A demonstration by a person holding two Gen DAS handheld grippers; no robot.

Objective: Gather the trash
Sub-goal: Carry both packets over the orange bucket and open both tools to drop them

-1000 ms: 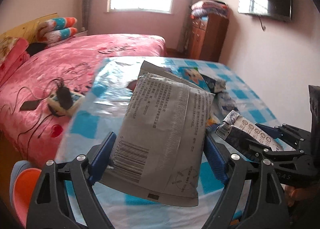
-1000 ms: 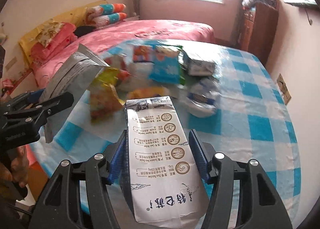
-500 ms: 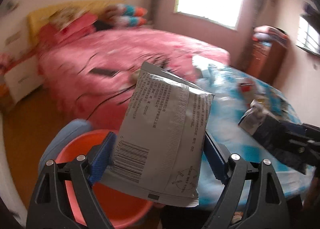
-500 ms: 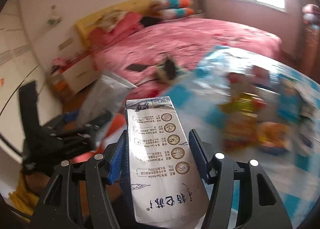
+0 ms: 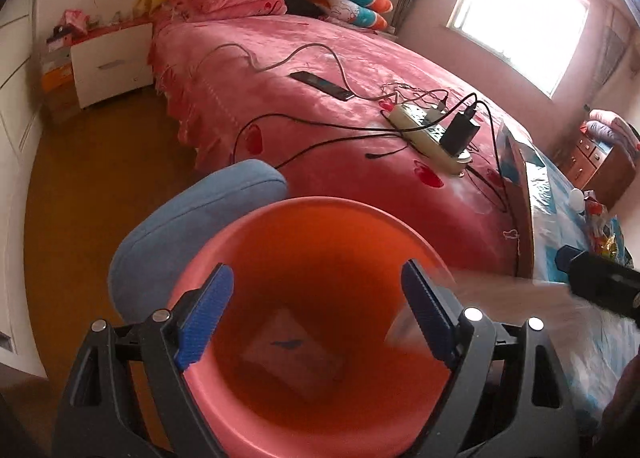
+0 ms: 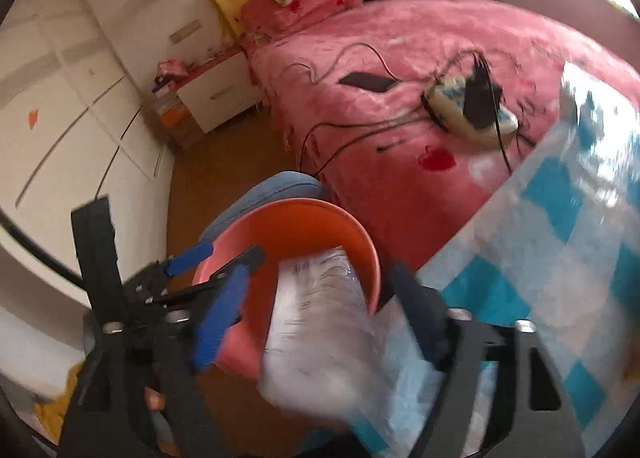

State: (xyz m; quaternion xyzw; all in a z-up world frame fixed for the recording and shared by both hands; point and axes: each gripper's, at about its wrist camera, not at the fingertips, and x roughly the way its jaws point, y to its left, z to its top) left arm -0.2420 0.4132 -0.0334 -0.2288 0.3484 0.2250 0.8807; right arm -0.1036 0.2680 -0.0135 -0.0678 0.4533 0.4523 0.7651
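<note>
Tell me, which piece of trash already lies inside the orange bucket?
The flat packet on the bucket's bottom; the blurred white carton is at its rim.

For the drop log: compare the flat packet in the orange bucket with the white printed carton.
The flat pale packet lies on the floor of the round orange plastic bucket; the white printed carton hangs between the right tongs, whose jaws are opening. The packet looks sharp; the carton is motion-blurred. Both are trash packaging.
</note>
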